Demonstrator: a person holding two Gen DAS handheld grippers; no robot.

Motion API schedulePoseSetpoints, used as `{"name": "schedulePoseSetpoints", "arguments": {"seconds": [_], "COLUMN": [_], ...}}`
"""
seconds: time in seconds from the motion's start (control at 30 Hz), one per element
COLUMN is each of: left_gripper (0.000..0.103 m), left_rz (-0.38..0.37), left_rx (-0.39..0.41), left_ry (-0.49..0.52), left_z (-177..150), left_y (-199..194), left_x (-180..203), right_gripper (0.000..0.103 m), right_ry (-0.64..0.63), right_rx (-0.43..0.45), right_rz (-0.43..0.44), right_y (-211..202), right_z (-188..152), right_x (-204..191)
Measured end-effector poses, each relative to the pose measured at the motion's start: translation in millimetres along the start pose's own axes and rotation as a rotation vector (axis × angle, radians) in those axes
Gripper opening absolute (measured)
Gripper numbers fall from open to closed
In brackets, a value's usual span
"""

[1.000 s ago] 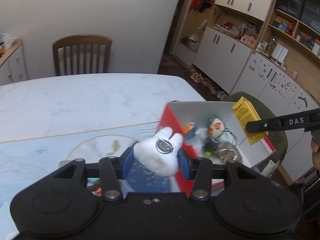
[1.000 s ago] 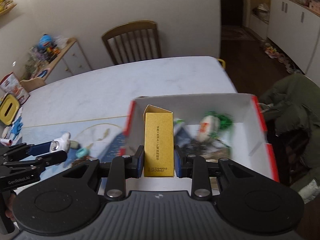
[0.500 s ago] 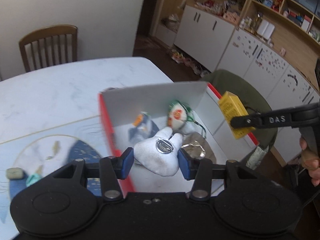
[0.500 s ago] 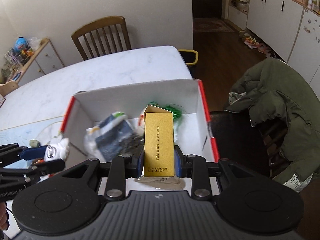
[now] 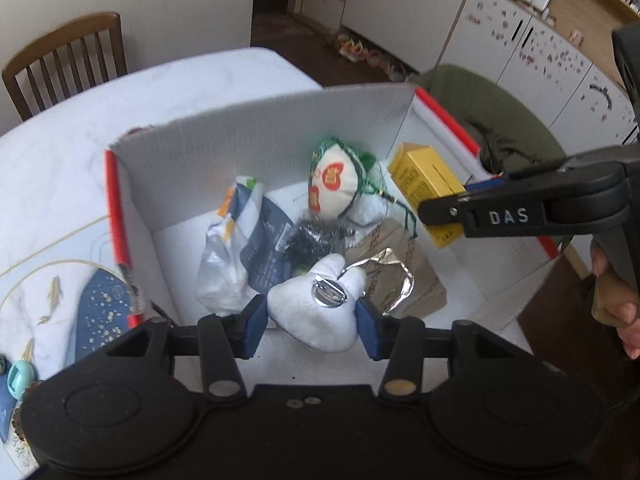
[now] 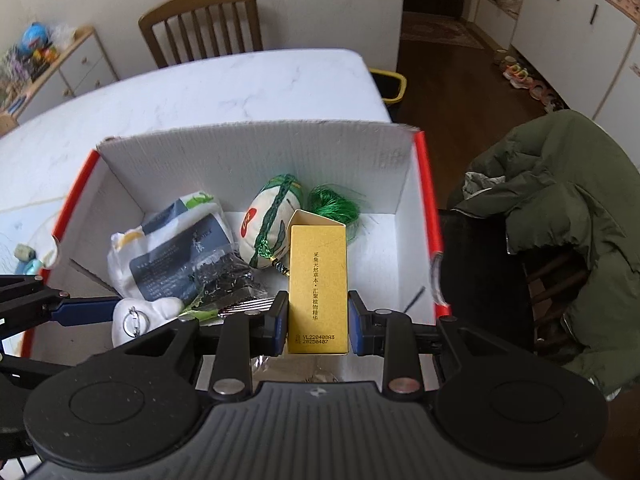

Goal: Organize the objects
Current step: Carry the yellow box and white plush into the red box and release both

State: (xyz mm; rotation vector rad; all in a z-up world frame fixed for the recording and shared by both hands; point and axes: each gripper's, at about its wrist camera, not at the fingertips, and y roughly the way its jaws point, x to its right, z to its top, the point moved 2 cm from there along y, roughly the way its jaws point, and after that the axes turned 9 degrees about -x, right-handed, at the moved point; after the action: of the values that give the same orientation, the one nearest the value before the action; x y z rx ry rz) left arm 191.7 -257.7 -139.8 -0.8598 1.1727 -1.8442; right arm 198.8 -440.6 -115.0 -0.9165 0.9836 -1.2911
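My left gripper [image 5: 311, 318] is shut on a white plush toy [image 5: 316, 312] with a metal pin, held over the near side of a white cardboard box with red edges [image 5: 256, 148]. My right gripper [image 6: 318, 316] is shut on a yellow carton [image 6: 318, 280], held upright above the box's [image 6: 256, 152] inside. In the left wrist view the yellow carton [image 5: 424, 184] hangs at the box's right wall. The plush toy [image 6: 138, 316] appears at lower left in the right wrist view. The box holds a white-and-blue packet [image 6: 176, 248], a sachet with green tassel [image 6: 272, 224] and a foil wrapper [image 5: 390, 280].
The box sits at the right end of a white marble table [image 6: 200, 84]. A patterned mat [image 5: 60, 300] with small items lies to its left. A green jacket [image 6: 560, 200] drapes a chair on the right. A wooden chair [image 6: 200, 20] stands behind the table.
Both grippers have moved right and forward from beside the box to above its inside, each still holding its object. The box's contents now fill both views.
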Motion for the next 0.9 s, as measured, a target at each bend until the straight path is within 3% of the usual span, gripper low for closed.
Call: {"name": "schedulePoseSetpoints", "arguments": {"seconds": [0.4, 0.9], "left_gripper": [0.047, 0.048], "left_rz": [0.038, 0.025], "left_rx": [-0.142, -0.277], "left_ry": [0.029, -0.012], "left_z": [15.7, 17.3], "left_y": [36.3, 62.5], "left_x": [9.6, 0.5], "right_gripper": [0.029, 0.029], "right_ry": [-0.031, -0.033], "right_rx": [-0.035, -0.016], "right_rz": [-0.024, 0.016], "right_y": [29.6, 22.6], "right_z": [12.3, 15.7], "right_x": [-2.7, 3.8]}}
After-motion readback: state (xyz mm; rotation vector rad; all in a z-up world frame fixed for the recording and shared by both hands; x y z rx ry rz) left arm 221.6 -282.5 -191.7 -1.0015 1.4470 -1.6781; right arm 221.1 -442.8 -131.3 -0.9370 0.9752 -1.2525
